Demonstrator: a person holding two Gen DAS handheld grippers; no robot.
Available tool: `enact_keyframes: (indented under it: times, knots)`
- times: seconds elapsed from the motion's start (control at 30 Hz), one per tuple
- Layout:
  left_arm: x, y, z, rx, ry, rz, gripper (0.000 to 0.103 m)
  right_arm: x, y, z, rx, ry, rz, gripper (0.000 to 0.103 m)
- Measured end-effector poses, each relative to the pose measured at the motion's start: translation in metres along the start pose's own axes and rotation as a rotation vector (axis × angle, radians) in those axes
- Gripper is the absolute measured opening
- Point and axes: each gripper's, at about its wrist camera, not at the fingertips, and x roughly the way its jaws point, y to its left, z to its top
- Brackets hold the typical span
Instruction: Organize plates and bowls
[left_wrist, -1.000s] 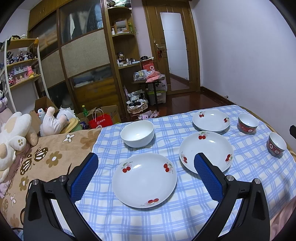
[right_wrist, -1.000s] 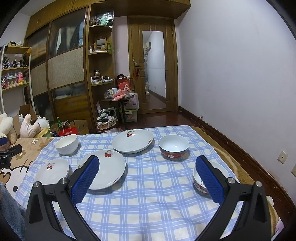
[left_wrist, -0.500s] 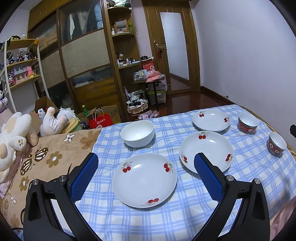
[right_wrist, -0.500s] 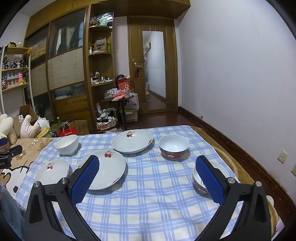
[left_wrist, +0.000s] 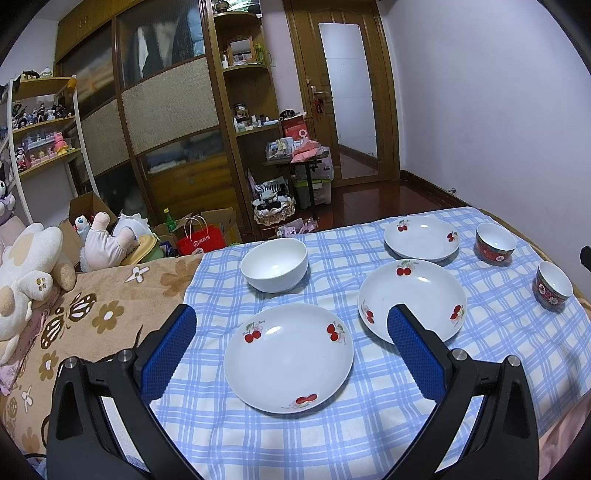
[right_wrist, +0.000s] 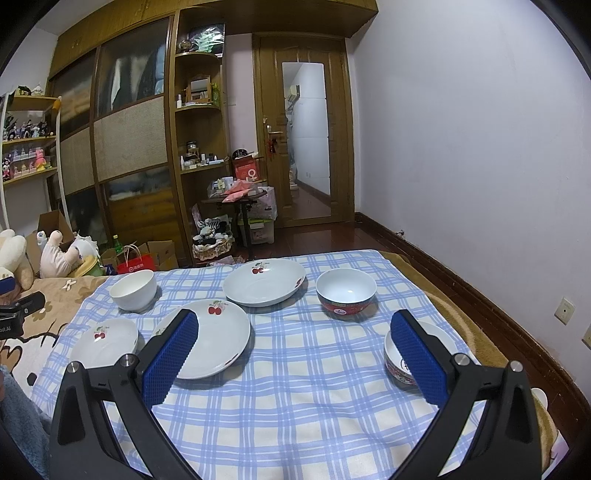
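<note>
Both my left tongs (left_wrist: 291, 328) and right tongs (right_wrist: 295, 341) hang wide apart and empty over the checked cloth (right_wrist: 295, 387) where the cherry plates (left_wrist: 288, 356) and bowls (right_wrist: 346, 293) sit scattered, and I worry a shallow rim grab slips on that soft bedding.

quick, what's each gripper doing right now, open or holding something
left gripper: open, holding nothing, over the nearest cherry plate.
right gripper: open, holding nothing, above the checked cloth.
</note>
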Motion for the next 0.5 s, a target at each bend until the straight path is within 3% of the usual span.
enact_keyframes:
  times: [0.5]
  knots:
    - [0.0010,0.0031,0.0018,0.002,0.003,0.000,0.102,0.0000,0.0000,0.0005,0.000,0.000,0.000,0.103]
